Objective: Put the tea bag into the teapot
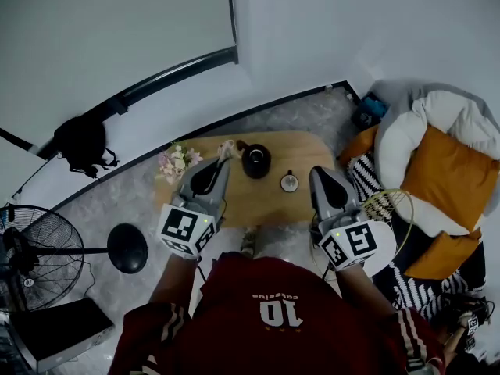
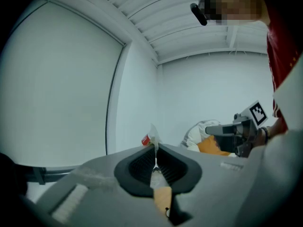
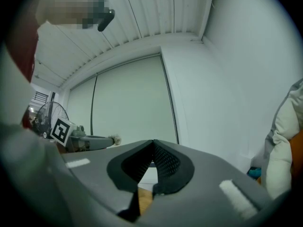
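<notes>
Tea bag (image 2: pixel 153 135) pinched in my left gripper (image 1: pixel 223 159) hangs just left of the teapot (image 1: pixel 255 161) at the table's (image 1: pixel 258 203) far edge. My right gripper (image 1: pixel 320 175) is closed, empty.

White walls (image 1: pixel 328 22), grey floor (image 1: pixel 117 201), wooden table (image 1: pixel 262 200), standing fan (image 1: pixel 35 260), orange cushions (image 1: pixel 453 174)

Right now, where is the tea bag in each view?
Head view: tea bag at the left gripper tip, left of the teapot.
Left gripper view: tea bag centre, pinched at the jaw tips.
Right gripper view: tea bag small, pale, left of centre.
Shared landmark: the left gripper holding it.
</notes>
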